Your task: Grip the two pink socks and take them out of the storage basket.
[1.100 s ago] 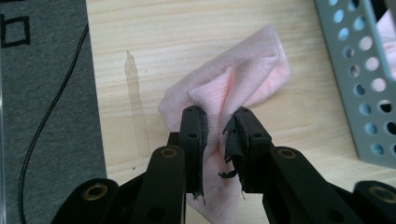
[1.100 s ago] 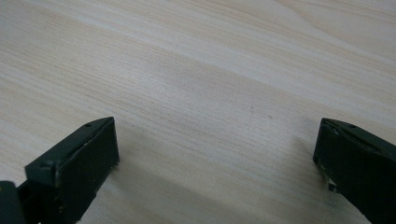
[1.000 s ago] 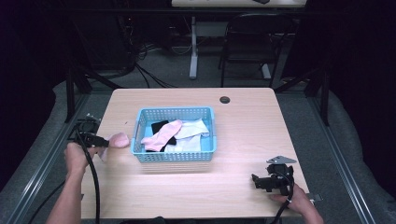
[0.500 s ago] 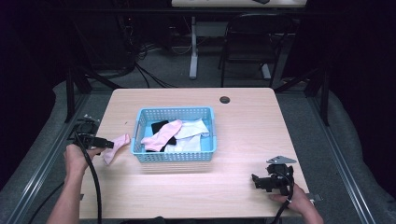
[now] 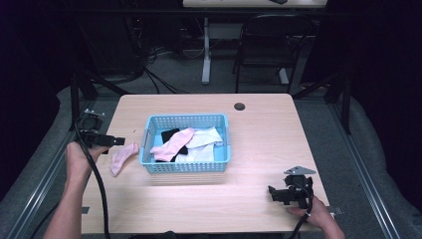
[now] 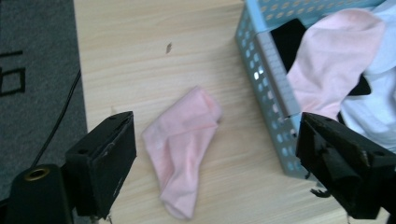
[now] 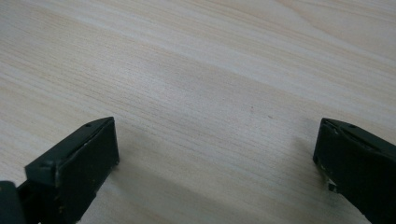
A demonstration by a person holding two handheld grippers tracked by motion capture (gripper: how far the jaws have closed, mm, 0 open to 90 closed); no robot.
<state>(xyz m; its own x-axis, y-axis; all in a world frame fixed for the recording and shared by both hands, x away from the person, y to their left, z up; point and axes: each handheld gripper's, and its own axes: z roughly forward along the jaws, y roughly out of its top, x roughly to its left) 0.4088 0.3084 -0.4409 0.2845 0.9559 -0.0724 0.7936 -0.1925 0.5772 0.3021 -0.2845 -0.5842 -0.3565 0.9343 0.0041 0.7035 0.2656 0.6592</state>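
Observation:
A pink sock (image 5: 122, 157) (image 6: 182, 149) lies flat on the table just left of the blue basket (image 5: 149, 137) (image 6: 268, 84). My left gripper (image 5: 119, 141) (image 6: 217, 168) hovers above that sock; its jaws have just been opening and stand wide, with nothing pressed between them. Inside the basket lie another pink sock (image 5: 171, 145) (image 6: 327, 70), a black one (image 5: 169, 134) and white ones (image 5: 204, 144). Near the table's front right my right gripper (image 5: 271, 191) (image 7: 217, 163) rests low over bare wood, jaws spread and empty.
A dark cable hole (image 5: 240, 106) sits at the table's (image 5: 259, 149) far edge. The left gripper's cable (image 5: 97, 184) trails toward the front left. A chair (image 5: 263, 45) and desk legs stand beyond the table. Grey floor (image 6: 37, 70) lies past the left edge.
The left gripper let go of the pink sock, which dropped flat onto the table beside the basket, and the gripper rose. The right gripper stayed put.

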